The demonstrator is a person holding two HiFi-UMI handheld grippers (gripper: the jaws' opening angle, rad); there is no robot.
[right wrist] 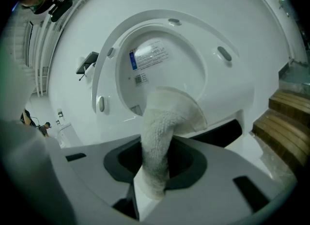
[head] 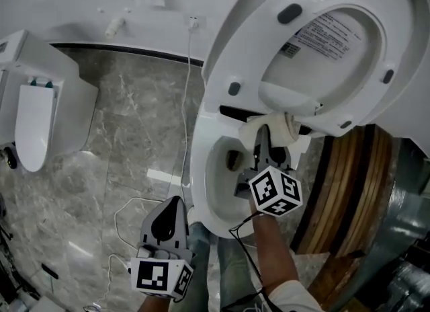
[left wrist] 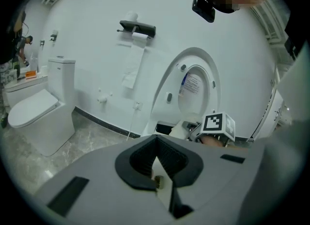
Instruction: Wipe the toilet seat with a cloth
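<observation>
Because the toilet seat [head: 236,47] stands raised against the lid [head: 329,42], its underside and rubber bumpers face the camera, and this is the surface within reach for wiping. The right gripper [head: 263,137], at centre frame in the head view, has its jaws clamped on a pale, fluffy cloth [right wrist: 162,132]. A thick fold is pinched between the pads, and the free end bunches forward. The cloth sits at the lower edge of the raised seat, above the open bowl [head: 201,176], and appears to touch the seat there. Holding the fold deep in the jaws should keep the cloth from slipping under wiping pressure.

The left gripper [left wrist: 156,163] sits low in the head view, lower left of centre, well apart from the toilet. Its jaws are fully together with nothing between them. Judged from this position, it is kept clear so that the right gripper has free travel around the seat.

Surface: the seat is smooth, glossy white plastic and should offer little drag to the cloth.

Room:
- The floor [head: 121,142] is grey stone-patterned tile.
- A second toilet [head: 40,115], lid down, stands at the left edge.
- A white cable [head: 187,89] hangs from a wall socket toward the floor.
- Wooden boards [head: 349,183] lie at the right of the bowl.
- A paper holder [left wrist: 138,27] is mounted on the white wall, upper centre of the left gripper view.
</observation>
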